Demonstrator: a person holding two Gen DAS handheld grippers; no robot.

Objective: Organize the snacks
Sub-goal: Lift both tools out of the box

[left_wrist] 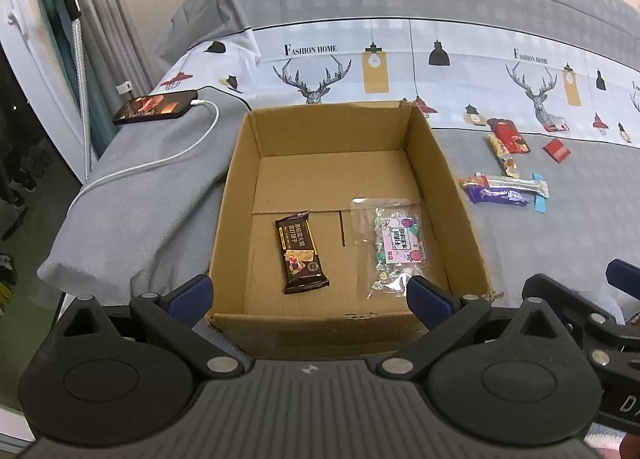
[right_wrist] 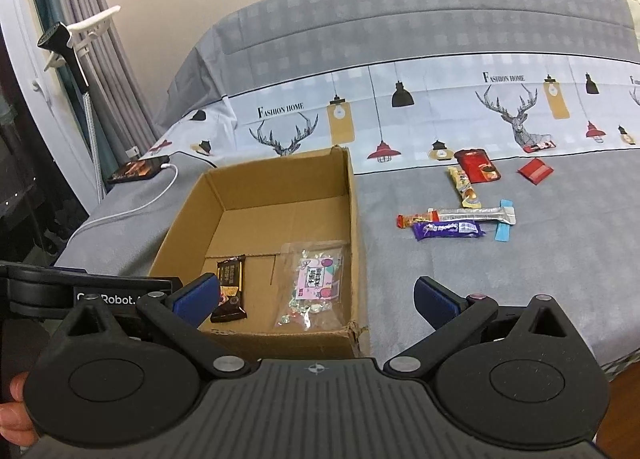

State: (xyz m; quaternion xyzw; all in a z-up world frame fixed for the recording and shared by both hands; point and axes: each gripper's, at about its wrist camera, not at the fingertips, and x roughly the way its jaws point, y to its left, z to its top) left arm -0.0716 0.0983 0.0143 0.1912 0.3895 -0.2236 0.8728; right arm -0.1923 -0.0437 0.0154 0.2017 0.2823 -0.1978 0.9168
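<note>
- The left gripper (left_wrist: pixel 310 293) hovers at the near rim of the cardboard box (left_wrist: pixel 236 187), its blue-padded jaws spread wide and holding nothing.
- The right gripper (right_wrist: pixel 316 297) hangs over the box's near right corner, jaws equally wide, also with nothing between them.
- The box is plain brown corrugated card, rectangular and open-topped, with flat floor flaps and a frayed near corner; it sits on a bed (right_wrist: pixel 480 299) covered in soft grey fabric.
- Inside lie 2 snacks: a glossy dark brown bar (left_wrist: pixel 301 255), flat and oblong with crimped ends, and to its right, apart from it, a clear crinkled candy bag (left_wrist: pixel 394 247) with a pink label.
- On the bed to the right of the box, a loose cluster: a shiny purple bar (right_wrist: pixel 448 229) touching a silver foil bar (right_wrist: pixel 476 215), a yellow wrapper (right_wrist: pixel 462 187) partly against a red pouch (right_wrist: pixel 478 165), a thin blue strip (right_wrist: pixel 504 225), and a small red packet (right_wrist: pixel 536 170) set apart.
- A black phone (left_wrist: pixel 156 106) with a white cable (left_wrist: pixel 180 151) lies left of the box.
</note>
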